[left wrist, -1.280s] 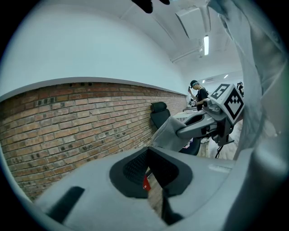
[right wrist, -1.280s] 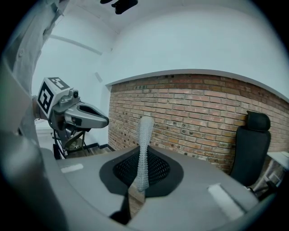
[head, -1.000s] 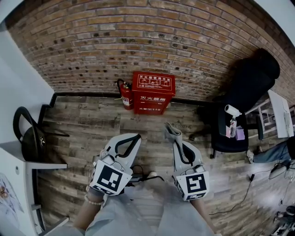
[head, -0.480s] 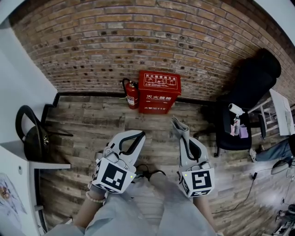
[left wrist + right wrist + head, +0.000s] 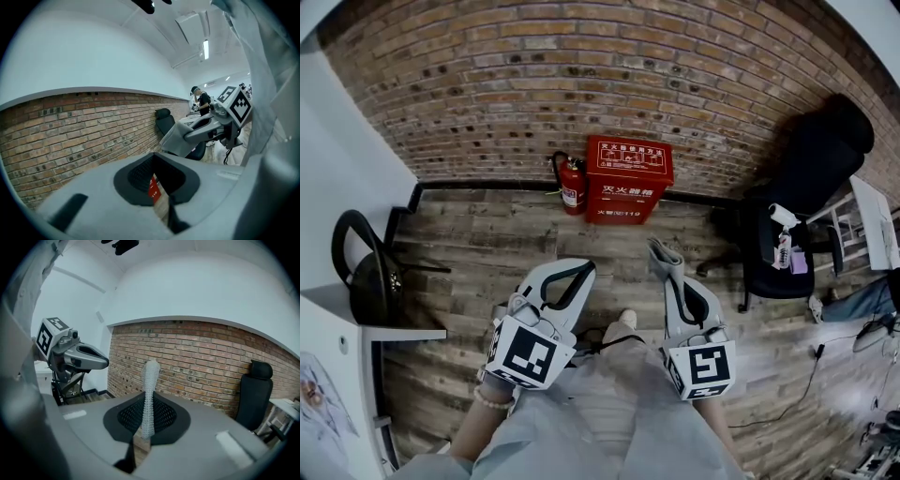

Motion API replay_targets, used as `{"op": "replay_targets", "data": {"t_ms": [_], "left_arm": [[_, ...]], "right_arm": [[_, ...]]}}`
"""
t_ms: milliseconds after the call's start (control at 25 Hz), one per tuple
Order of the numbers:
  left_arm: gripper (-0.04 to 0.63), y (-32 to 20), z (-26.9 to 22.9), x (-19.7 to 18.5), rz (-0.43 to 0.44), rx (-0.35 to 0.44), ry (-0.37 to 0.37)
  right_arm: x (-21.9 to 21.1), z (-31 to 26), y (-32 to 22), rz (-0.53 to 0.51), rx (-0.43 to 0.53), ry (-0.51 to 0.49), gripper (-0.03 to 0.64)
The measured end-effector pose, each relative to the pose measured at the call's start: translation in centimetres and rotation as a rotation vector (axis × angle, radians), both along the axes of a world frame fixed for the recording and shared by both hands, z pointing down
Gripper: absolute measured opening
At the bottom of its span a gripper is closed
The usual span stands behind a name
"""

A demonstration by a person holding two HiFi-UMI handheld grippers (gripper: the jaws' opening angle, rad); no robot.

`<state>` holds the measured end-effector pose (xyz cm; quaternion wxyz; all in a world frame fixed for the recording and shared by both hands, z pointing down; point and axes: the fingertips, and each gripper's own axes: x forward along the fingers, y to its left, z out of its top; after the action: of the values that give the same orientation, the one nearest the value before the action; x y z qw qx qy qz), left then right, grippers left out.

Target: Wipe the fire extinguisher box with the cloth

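The red fire extinguisher box (image 5: 630, 178) stands on the wood floor against the brick wall, with a red fire extinguisher (image 5: 572, 185) at its left side. Both grippers are held low, well short of the box. My right gripper (image 5: 662, 255) is shut on a grey mesh cloth (image 5: 666, 267); in the right gripper view the cloth (image 5: 149, 394) sticks up from between the jaws. My left gripper (image 5: 581, 273) is shut with nothing in it. A sliver of the red box (image 5: 153, 187) shows through its jaws in the left gripper view.
A black office chair (image 5: 806, 178) stands at the right with a spray bottle (image 5: 780, 239) on its seat. A black bag (image 5: 361, 281) rests on a white shelf at the left. A cable (image 5: 806, 380) trails over the floor at the right. A person (image 5: 202, 101) stands far off.
The view has shifted towards the wall, and the box now sits a little further right and higher in it. Both grippers keep the same pose, the cloth still held.
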<state>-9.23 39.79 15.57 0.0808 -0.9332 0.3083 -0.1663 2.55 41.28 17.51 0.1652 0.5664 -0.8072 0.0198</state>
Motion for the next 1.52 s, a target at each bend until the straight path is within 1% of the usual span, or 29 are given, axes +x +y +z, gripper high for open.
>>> {"op": "replay_targets", "data": {"t_ms": [120,280,520,720,920,1000,1160,1280,1520], "left_arm": [[-0.003,-0.7,0.1,0.1,-0.005,-0.001,0.004],[-0.003,-2.2,0.5,0.5,-0.02,0.001,-0.012],[-0.003,-6.2,1.6,2.3,-0.056,-0.019,-0.024],[-0.003,-10.9,1.9,4.7,-0.087,-0.036,-0.03],[-0.003,-16.4,2.0,7.8,-0.109,-0.041,-0.039],[-0.003,-18.5,2.4,9.0,-0.122,-0.054,-0.043],[-0.003,-22.7,2.6,11.4,-0.132,-0.066,-0.067],[-0.003,-25.9,2.3,13.0,-0.155,-0.067,-0.065],[-0.003,-30.3,2.5,15.3,-0.201,-0.085,-0.071]], "right_arm": [[0.5,0.1,-0.6,0.007,-0.006,0.004,0.018],[1.6,0.4,-2.2,0.009,-0.008,0.003,0.018],[3.3,1.2,-7.0,-0.03,-0.015,-0.012,0.018],[5.3,1.8,-12.1,-0.07,-0.033,-0.024,0.018],[8.6,2.7,-17.6,-0.097,-0.06,-0.027,0.018],[9.9,3.0,-19.9,-0.108,-0.068,-0.031,0.018],[12.2,3.4,-24.2,-0.133,-0.086,-0.039,0.018],[13.5,3.6,-27.5,-0.156,-0.098,-0.048,0.018],[16.0,4.5,-32.3,-0.186,-0.123,-0.059,0.018]]}}
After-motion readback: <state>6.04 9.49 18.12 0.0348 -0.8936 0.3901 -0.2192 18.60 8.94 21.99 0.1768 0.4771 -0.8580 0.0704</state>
